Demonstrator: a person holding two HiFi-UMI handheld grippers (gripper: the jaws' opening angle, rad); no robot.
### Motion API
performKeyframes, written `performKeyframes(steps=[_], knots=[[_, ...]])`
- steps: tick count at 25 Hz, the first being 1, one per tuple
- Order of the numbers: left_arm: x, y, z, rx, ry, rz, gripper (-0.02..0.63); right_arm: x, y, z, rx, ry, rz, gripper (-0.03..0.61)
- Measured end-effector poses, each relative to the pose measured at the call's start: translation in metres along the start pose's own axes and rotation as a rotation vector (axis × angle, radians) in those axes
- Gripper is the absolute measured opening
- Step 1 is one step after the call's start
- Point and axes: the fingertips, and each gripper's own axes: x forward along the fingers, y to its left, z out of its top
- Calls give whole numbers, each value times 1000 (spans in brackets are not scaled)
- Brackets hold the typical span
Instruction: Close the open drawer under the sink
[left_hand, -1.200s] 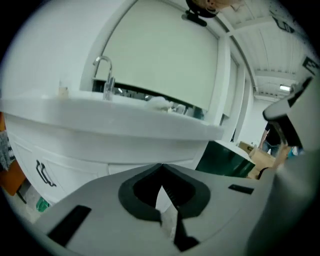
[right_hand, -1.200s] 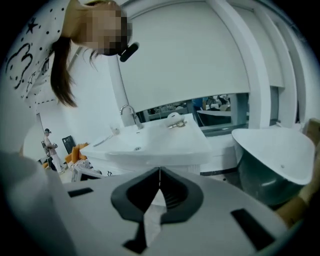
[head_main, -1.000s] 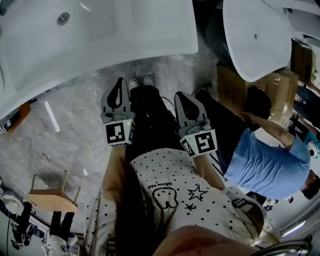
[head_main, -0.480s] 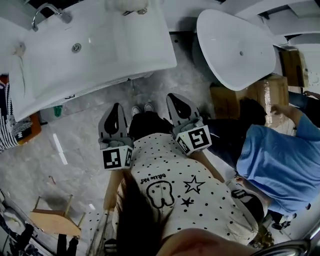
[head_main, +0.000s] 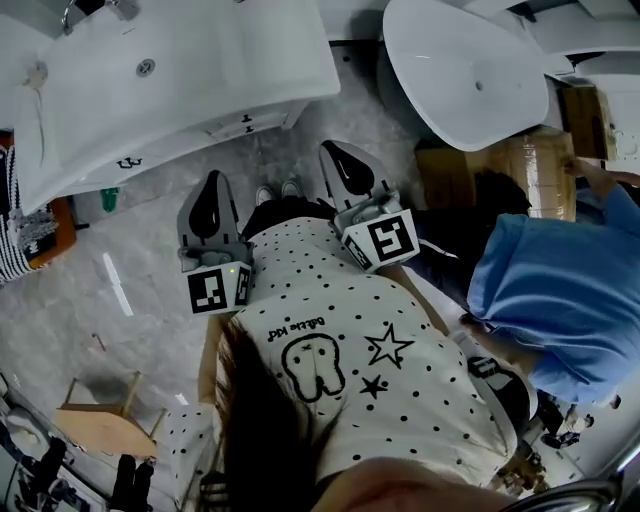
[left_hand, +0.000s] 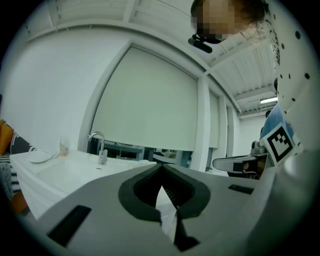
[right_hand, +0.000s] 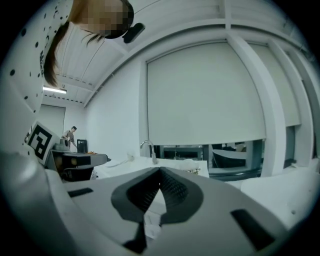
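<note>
The white sink (head_main: 170, 70) with its tap (head_main: 90, 12) fills the upper left of the head view. Below its rim runs a white cabinet front (head_main: 200, 135) with small dark handles; whether a drawer stands out I cannot tell. My left gripper (head_main: 210, 180) and right gripper (head_main: 333, 150) are held side by side over the grey floor, short of the cabinet, both shut and empty. The left gripper view has its closed jaw tips (left_hand: 161, 167) level with the sink top (left_hand: 70, 172). The right gripper (right_hand: 160, 170) looks across the sink (right_hand: 150, 162) toward the window.
A white oval bathtub (head_main: 470, 75) stands at the upper right, with cardboard boxes (head_main: 520, 170) beside it. A person in a blue shirt (head_main: 560, 290) bends at the right. A wooden stool (head_main: 100, 420) sits at the lower left, a green bottle (head_main: 108, 197) by the cabinet.
Both grippers have risen from low near the floor to about sink height. The sink, its tap and the cabinet front have come further into the head view.
</note>
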Motion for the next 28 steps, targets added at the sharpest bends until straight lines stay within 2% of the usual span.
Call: performKeyframes(steps=[14, 20, 28], knots=[[-14, -21, -3, 11, -1, -20, 6, -19, 4, -1, -24, 6, 4, 12], [-6, -24, -3, -10, 14, -26, 6, -19, -2, -2, -28, 9, -10, 12], [4, -37, -7, 4, 26, -66, 6, -23, -13, -2, -26, 10, -21, 12]])
